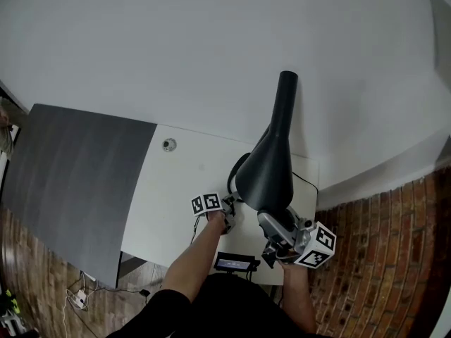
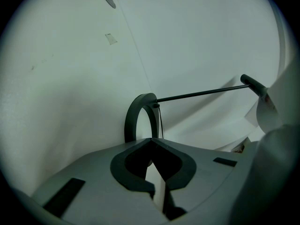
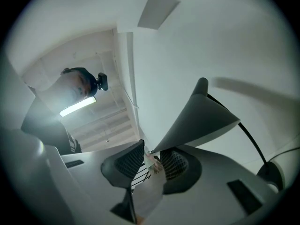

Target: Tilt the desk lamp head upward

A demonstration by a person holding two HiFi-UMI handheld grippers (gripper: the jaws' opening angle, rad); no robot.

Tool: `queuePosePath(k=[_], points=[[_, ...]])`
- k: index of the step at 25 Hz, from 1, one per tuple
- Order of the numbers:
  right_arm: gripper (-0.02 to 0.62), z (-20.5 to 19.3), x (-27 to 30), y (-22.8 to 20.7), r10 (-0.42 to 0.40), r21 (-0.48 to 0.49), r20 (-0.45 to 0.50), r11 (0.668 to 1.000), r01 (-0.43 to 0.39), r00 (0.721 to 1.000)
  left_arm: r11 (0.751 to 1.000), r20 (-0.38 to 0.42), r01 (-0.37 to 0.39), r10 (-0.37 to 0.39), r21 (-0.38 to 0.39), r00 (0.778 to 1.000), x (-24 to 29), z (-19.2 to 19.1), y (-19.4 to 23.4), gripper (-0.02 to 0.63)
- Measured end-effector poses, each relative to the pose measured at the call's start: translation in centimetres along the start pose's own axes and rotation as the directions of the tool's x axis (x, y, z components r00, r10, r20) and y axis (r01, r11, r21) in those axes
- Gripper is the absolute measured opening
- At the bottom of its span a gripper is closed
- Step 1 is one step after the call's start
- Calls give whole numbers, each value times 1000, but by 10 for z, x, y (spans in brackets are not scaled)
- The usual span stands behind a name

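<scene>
Head view gives us the lamp (image 1: 273, 162) at the right end of the white desk (image 1: 183, 189), close to the wall (image 1: 176, 48). Its head (image 1: 268, 174) is a matt black cone that widens towards us, with a long tube neck pointing away towards the wall. The ring base (image 1: 233, 172) lies flat on the desk just left of the head and partly under it, and a thin cable (image 1: 304, 182) runs off to the right. In the right gripper view we see the head from below as a pale-lit cone, with the slim stem (image 3: 248, 136) curving down behind it towards the base.

The right gripper (image 3: 151, 154) meets the head from underneath. Its two mesh-faced pads (image 3: 127, 161) stand only a narrow way apart, and the lowest edge of the head's rim sits pinched between them (a small pale scrap also shows in the gap; we cannot say what it is). This gripper is clamped on the head.

The left gripper (image 2: 150, 140) is low over the desk by the ring base. In its own view the jaw tips meet in a point, with only a sliver of white desk showing behind them, and nothing is held between them. The ring stands right beyond the tips; we cannot tell whether they touch it.
</scene>
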State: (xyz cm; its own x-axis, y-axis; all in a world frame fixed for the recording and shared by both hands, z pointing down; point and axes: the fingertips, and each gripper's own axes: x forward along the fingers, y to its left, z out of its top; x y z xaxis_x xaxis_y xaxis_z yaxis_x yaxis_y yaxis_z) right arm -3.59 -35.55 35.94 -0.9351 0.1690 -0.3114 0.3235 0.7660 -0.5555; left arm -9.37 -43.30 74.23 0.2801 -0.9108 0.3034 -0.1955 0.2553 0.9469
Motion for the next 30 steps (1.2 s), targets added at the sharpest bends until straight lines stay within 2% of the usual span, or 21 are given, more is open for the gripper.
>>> queuePosePath(k=[8,30], points=[[112,34,14,31,25,-82,10,996,-24,1000,1000,0,5,-5,-1,1000,1,0,-1,12],[111,78,32,53,21,-122,74,992,-12,997,1000,-2,11,-11,-3,1000,2,0,-3,12]])
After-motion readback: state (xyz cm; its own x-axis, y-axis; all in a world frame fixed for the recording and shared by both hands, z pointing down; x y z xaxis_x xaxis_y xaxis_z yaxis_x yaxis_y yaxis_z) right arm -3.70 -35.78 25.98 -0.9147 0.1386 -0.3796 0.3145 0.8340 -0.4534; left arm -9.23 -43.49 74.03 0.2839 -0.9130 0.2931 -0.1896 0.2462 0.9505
